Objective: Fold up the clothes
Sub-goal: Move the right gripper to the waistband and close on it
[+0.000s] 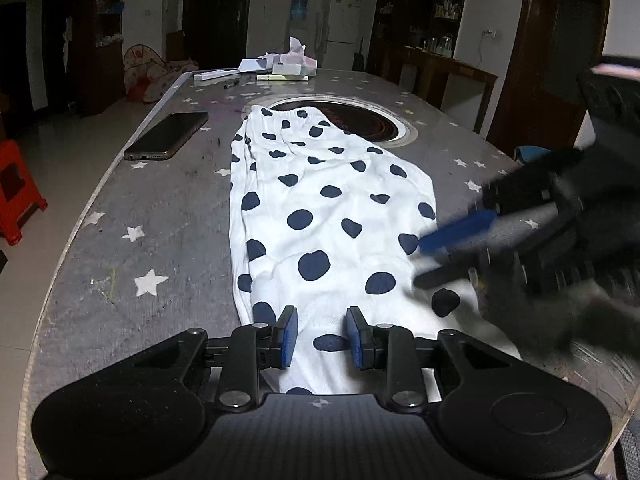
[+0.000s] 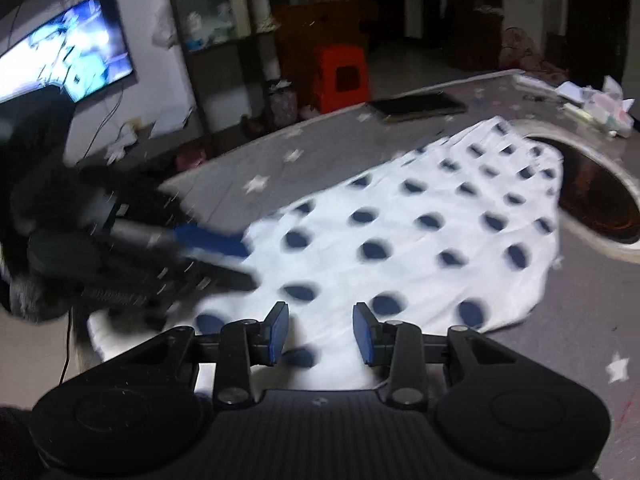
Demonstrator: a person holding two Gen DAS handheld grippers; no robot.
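A white garment with dark blue dots (image 1: 332, 208) lies flat along the grey star-patterned table (image 1: 160, 208). Its elastic waistband is at the far end. My left gripper (image 1: 322, 336) hovers over the garment's near end, its blue pads apart and nothing pinched between them. My right gripper (image 1: 418, 262), blurred, comes in from the right at the garment's near right edge. In the right wrist view the right gripper (image 2: 322, 332) stands open above the garment (image 2: 420, 232). There the left gripper (image 2: 250, 264) reaches in from the left edge.
A dark phone (image 1: 166, 136) lies left of the garment. A round dark recess (image 1: 360, 120) in the table sits under the waistband end. A tissue box and papers (image 1: 294, 66) are at the far end. A red stool (image 1: 16, 192) stands on the floor left of the table.
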